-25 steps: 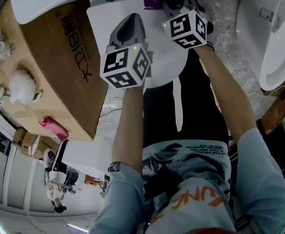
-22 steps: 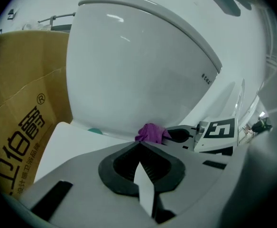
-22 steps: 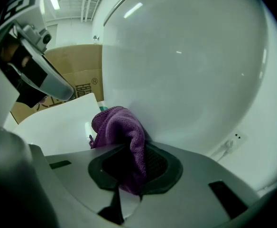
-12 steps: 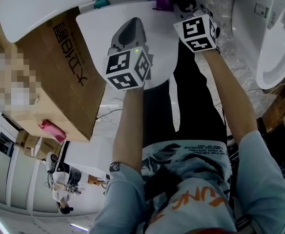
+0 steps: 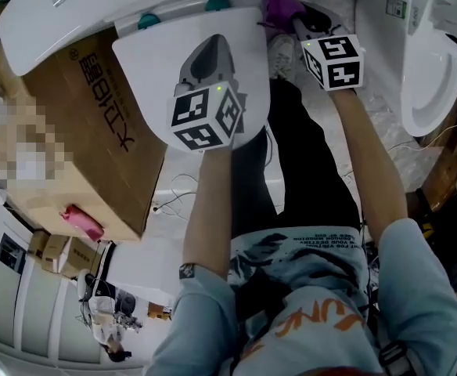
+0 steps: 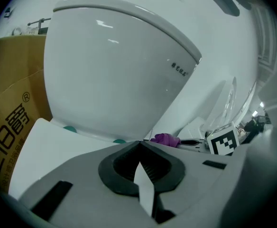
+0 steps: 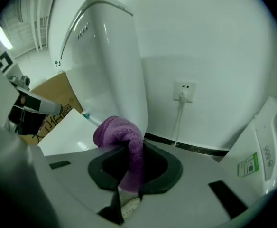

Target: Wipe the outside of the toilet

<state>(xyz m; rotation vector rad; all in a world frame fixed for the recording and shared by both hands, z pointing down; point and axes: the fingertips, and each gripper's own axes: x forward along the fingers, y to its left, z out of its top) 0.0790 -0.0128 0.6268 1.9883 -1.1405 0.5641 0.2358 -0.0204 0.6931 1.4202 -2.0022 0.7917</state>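
Note:
The white toilet has its lid (image 5: 166,61) down and its tank (image 5: 80,6) behind it. My left gripper (image 5: 210,44) hovers over the lid, jaws together with nothing between them (image 6: 139,144). My right gripper (image 5: 297,20) is beside the lid's right edge, near the tank, shut on a purple cloth (image 5: 279,5). In the right gripper view the cloth (image 7: 122,134) bulges out of the jaws just short of the tank's side (image 7: 110,65). The left gripper view shows the tank (image 6: 115,70) and the cloth (image 6: 165,139) to its right.
A large cardboard box (image 5: 80,139) stands against the toilet's left side. A second white toilet (image 5: 424,61) stands at the right. A wall socket with a cord (image 7: 185,91) is behind the tank. The person's legs stand in front of the bowl.
The right gripper has carried the cloth from over the lid's back edge to the right, past the lid's side. The left gripper stays over the lid.

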